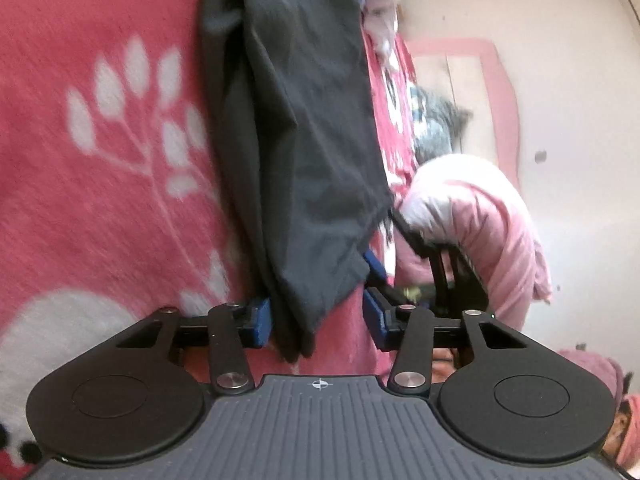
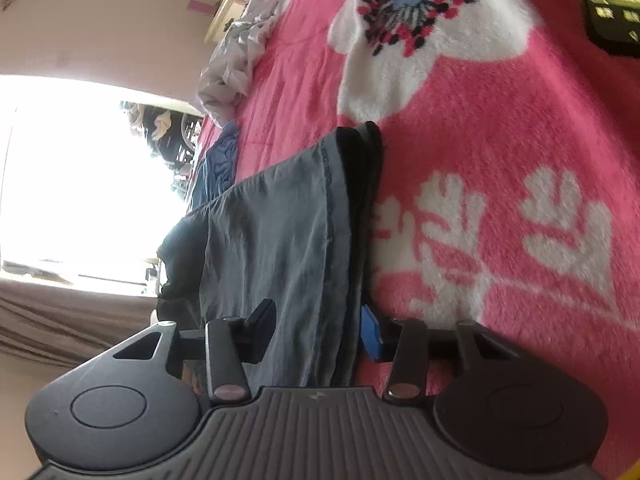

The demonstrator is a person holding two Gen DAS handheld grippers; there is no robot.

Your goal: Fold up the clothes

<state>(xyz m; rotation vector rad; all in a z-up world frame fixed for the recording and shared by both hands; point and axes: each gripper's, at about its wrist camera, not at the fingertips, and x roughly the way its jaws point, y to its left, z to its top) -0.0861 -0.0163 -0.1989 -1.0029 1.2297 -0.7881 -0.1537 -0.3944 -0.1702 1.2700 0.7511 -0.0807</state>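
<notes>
Now your left tongs (image 1: 318, 322) stand released, garment (image 1: 296, 140) hanging between the pads, right pad clear; your right tongs (image 2: 318, 330) clench its other end; it spans the pink blanket (image 2: 500, 140).

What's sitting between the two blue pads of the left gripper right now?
In the left wrist view, a bunched edge of the dark garment hangs between the left gripper's pads.

Dark grey garment (image 1: 296, 140), folded into a long narrow band, stretched over pink flowered blanket (image 1: 100, 200)
</notes>
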